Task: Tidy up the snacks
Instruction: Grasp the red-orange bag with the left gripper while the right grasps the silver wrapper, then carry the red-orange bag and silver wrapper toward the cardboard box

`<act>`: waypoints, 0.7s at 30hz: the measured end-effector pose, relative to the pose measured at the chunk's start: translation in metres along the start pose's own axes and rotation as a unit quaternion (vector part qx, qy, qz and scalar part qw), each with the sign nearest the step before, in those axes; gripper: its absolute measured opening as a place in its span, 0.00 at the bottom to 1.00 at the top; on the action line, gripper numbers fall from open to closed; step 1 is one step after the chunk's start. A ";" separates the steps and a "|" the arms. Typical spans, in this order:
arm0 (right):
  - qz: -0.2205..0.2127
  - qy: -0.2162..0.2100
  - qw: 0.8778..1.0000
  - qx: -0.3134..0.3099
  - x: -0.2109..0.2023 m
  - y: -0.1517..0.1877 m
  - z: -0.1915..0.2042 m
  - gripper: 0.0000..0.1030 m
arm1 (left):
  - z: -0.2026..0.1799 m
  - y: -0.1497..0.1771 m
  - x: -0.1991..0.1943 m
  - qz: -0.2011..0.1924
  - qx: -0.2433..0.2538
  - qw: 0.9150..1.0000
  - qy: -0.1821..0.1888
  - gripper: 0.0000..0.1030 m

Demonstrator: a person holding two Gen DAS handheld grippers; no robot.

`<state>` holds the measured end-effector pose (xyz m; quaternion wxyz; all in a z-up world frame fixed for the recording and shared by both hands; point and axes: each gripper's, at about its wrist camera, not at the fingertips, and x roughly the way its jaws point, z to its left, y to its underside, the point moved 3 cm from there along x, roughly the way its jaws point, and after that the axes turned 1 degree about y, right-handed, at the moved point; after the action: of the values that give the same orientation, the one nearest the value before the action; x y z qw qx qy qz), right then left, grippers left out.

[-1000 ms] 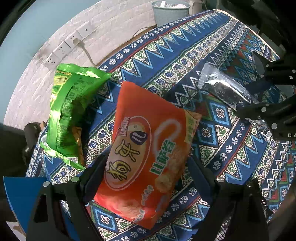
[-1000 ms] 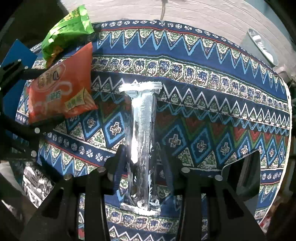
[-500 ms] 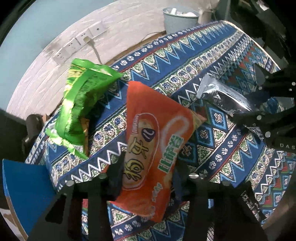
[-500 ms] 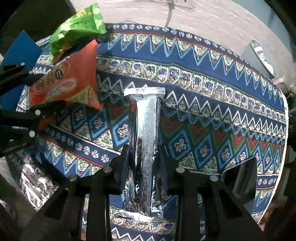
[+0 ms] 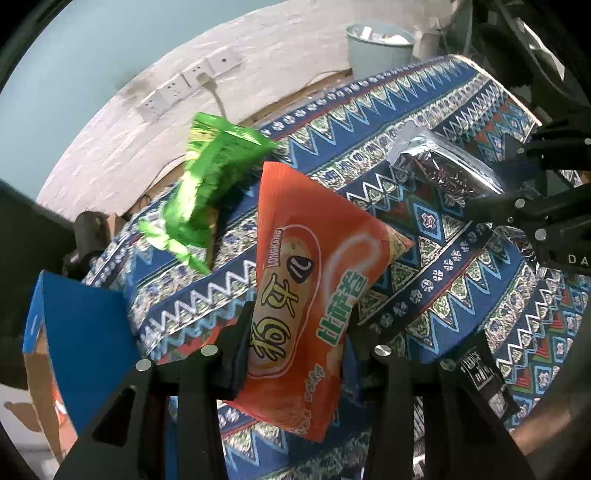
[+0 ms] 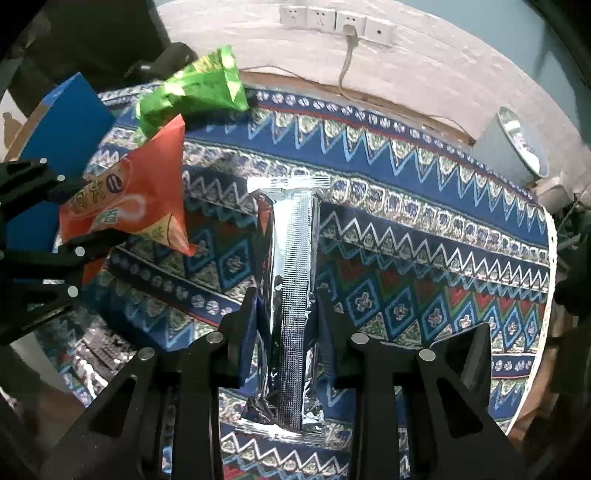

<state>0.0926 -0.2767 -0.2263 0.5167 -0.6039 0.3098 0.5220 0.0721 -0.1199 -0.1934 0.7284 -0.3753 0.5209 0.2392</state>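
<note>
Right wrist alone shows the silver packet's [image 6: 293, 295] seam.

Tablecloth: a blue zigzag-patterned woven cloth [image 6: 424, 206] is spread over the table.
Wall sockets: white outlets [image 6: 334, 20] are mounted, one holding a plug.
Bin: a pale grey-blue round bin [image 5: 378, 46] is seen beyond the table.

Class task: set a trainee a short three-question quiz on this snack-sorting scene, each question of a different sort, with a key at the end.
1. True or false: the left gripper is shut on the orange snack bag.
2. The right gripper holds: A) the green snack bag; B) the silver foil packet; C) nothing.
3. Fill in: beyond the patterned tablecloth, by the wall, stands a pale ____.

Key: 1 true; 2 B; 3 bin.
</note>
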 end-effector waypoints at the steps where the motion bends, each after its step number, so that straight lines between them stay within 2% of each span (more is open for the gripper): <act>1: -0.003 -0.001 1.000 0.000 -0.004 -0.001 0.001 0.28 | 0.002 0.002 -0.005 -0.002 -0.005 1.000 0.000 0.41; 16: -0.051 -0.016 0.998 -0.019 -0.063 -0.018 0.027 0.28 | 0.046 0.017 -0.070 -0.050 -0.053 0.997 -0.028 0.41; 21: -0.062 -0.025 0.997 -0.028 -0.074 -0.026 0.041 0.28 | 0.060 0.025 -0.095 -0.070 -0.068 0.994 -0.051 0.41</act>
<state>0.0844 -0.2430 -0.1445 0.5384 -0.6232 0.2442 0.5120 0.0555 -0.0534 -0.1010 0.7417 -0.4463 0.4386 0.2413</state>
